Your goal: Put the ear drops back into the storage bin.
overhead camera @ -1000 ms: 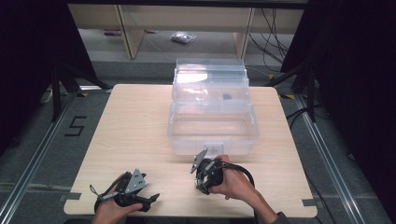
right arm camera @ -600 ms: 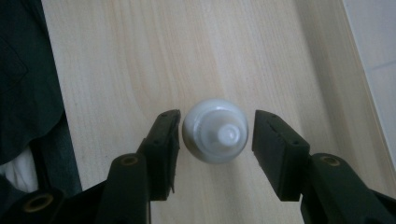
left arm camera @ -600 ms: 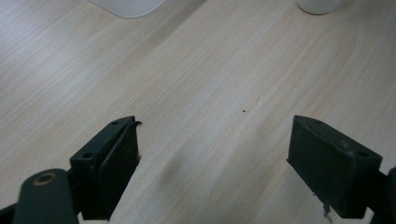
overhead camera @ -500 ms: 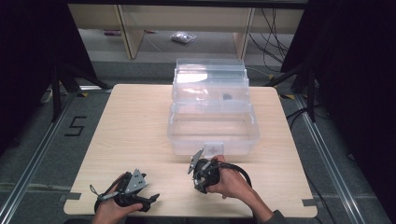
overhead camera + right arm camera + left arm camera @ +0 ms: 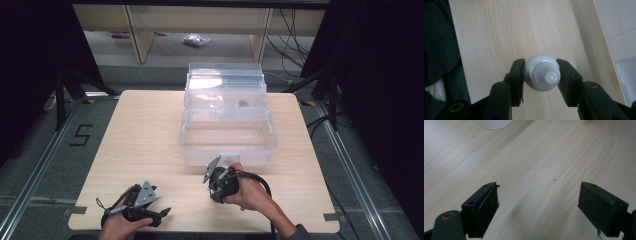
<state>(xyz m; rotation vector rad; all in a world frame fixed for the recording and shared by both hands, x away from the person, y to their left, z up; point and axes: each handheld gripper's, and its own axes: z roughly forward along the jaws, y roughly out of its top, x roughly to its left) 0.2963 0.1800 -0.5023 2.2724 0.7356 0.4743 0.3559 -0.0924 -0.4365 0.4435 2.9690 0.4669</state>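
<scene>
**Bottle clamped just in front of the box**

The right gripper view is showing a small white bottle (image 5: pixel 541 72), nozzle toward the camera, with the right gripper (image 5: pixel 541 75) having just closed on it. The high view is placing that gripper (image 5: pixel 218 181) just before the clear plastic box (image 5: pixel 227 135). The left gripper (image 5: pixel 537 205) is gaping empty over the table (image 5: pixel 544 157), farther left of the box.

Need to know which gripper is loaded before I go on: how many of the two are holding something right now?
1. The right gripper is clamped on a small white bottle over the table. The left gripper is open above bare wood.
</scene>
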